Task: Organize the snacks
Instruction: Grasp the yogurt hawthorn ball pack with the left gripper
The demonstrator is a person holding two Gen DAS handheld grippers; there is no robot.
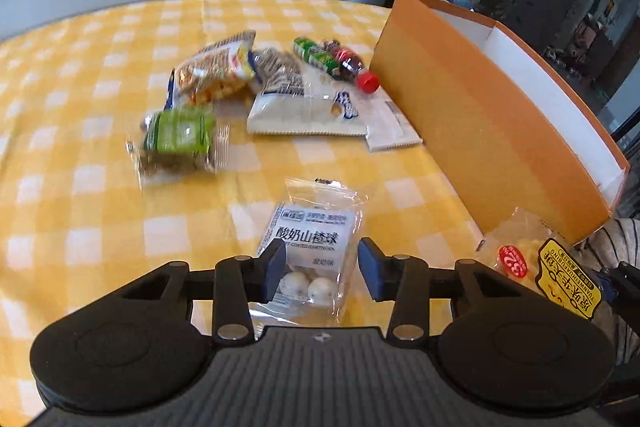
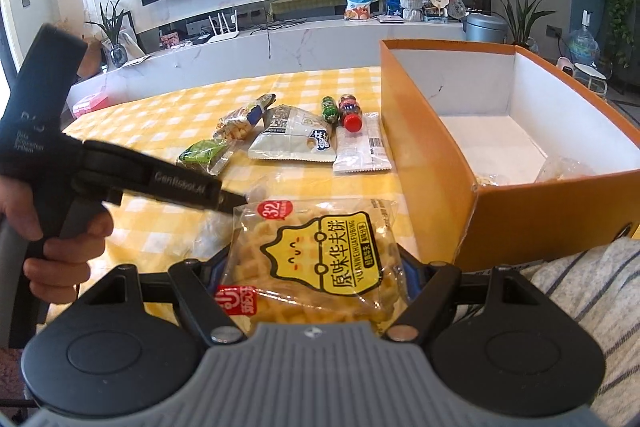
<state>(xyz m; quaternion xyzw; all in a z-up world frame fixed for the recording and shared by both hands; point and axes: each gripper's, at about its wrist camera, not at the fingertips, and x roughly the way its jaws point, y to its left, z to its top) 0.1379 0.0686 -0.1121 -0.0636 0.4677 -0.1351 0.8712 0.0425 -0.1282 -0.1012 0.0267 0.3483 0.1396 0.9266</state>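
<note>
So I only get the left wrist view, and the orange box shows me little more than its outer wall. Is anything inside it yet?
Observer: Yes. The right wrist view shows a clear packet lying inside the orange box, against its near wall.
Operator: And the yellow waffle pack at my right edge, is it lying loose?
Observer: No. The right gripper is shut on the waffle pack, with a pad on each side.
Operator: Who holds the gripper I look along?
Observer: A person's hand is wrapped around the handle of the left gripper.
</note>
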